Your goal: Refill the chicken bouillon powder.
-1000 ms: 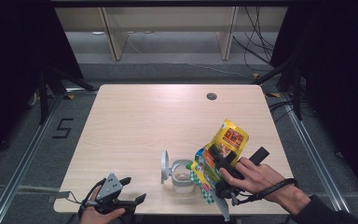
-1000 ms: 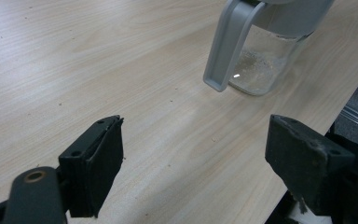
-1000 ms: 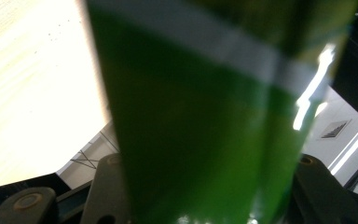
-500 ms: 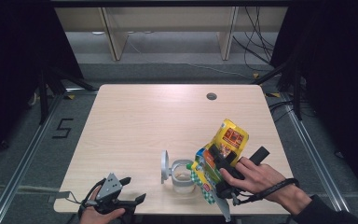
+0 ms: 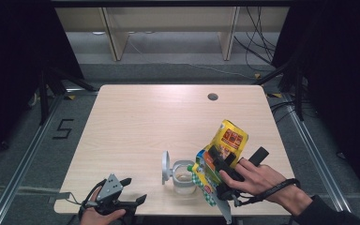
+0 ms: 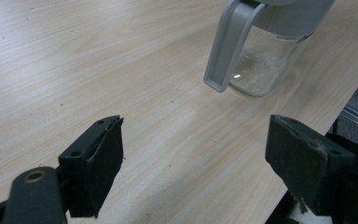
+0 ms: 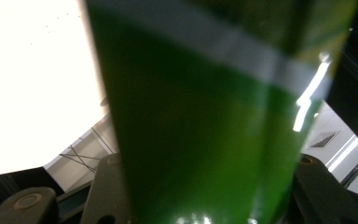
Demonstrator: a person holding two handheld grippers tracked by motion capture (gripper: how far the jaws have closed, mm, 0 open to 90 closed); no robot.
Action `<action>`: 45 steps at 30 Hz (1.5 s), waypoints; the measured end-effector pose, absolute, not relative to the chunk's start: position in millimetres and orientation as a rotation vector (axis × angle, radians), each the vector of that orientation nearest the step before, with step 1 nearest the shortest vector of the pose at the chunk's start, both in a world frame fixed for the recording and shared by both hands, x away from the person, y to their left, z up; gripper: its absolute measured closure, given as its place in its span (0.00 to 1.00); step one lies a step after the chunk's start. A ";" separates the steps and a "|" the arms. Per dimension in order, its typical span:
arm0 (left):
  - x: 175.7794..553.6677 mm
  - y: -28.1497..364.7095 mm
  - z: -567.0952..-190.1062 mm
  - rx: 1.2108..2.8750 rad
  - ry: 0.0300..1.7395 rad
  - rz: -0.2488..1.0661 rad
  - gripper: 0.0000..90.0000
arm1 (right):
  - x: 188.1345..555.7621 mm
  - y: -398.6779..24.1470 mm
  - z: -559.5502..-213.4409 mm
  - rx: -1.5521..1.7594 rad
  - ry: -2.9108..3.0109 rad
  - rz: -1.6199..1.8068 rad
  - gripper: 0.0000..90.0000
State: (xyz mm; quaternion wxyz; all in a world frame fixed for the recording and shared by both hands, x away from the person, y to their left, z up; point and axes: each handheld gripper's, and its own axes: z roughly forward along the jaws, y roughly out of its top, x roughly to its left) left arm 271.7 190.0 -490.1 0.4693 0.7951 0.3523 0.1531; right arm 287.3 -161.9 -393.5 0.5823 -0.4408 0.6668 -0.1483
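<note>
Two items matter: a yellow-green pouch (image 5: 220, 154) pinched in the right tongs (image 5: 215, 161), and a small clear jar (image 5: 184, 176) with its grey lid (image 5: 165, 166) flipped open, standing on the tabletop (image 5: 168, 122) near the front edge. Pouch is held tilted over the jar's right side, low end toward the jar mouth; right hand (image 5: 258, 180) is behind it. Right gripper view has the green pouch face (image 7: 200, 116) pressed between the jaws, so the grip is firm across the body. Pouch likely light, soft and crinkly, glossy film so somewhat slippery; it will buckle if squeezed hard, and contents shift when tipped. Best hold is mid-body across the flat faces, as now, clear of the opening. Jar looks rigid, glass or hard plastic, breakable or tippable if knocked; a little pale residue or powder sits at the bottom (image 6: 256, 70). Steady it by the body, not the hinged lid. Left tongs (image 5: 126, 199) rest low at the front-left corner, spread wide and empty, well apart from the jar; left gripper view shows bare wood between the jaws and the jar beyond. Versus the earlier frames: no visible change, pouch angle, jar, lid and both hands all sit the same.
</note>
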 end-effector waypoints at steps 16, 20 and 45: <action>271.5 190.2 -490.0 1.950 0.866 0.374 0.21 | 287.3 -162.3 -394.6 -1.045 1.553 -0.351 0.61; 270.6 189.7 -490.4 1.949 0.886 0.364 0.21 | 287.2 -162.3 -394.2 -1.044 1.549 -0.352 0.61; 271.9 190.5 -490.1 1.969 0.866 0.380 0.21 | 289.5 -161.5 -389.8 -1.055 1.561 -0.355 0.61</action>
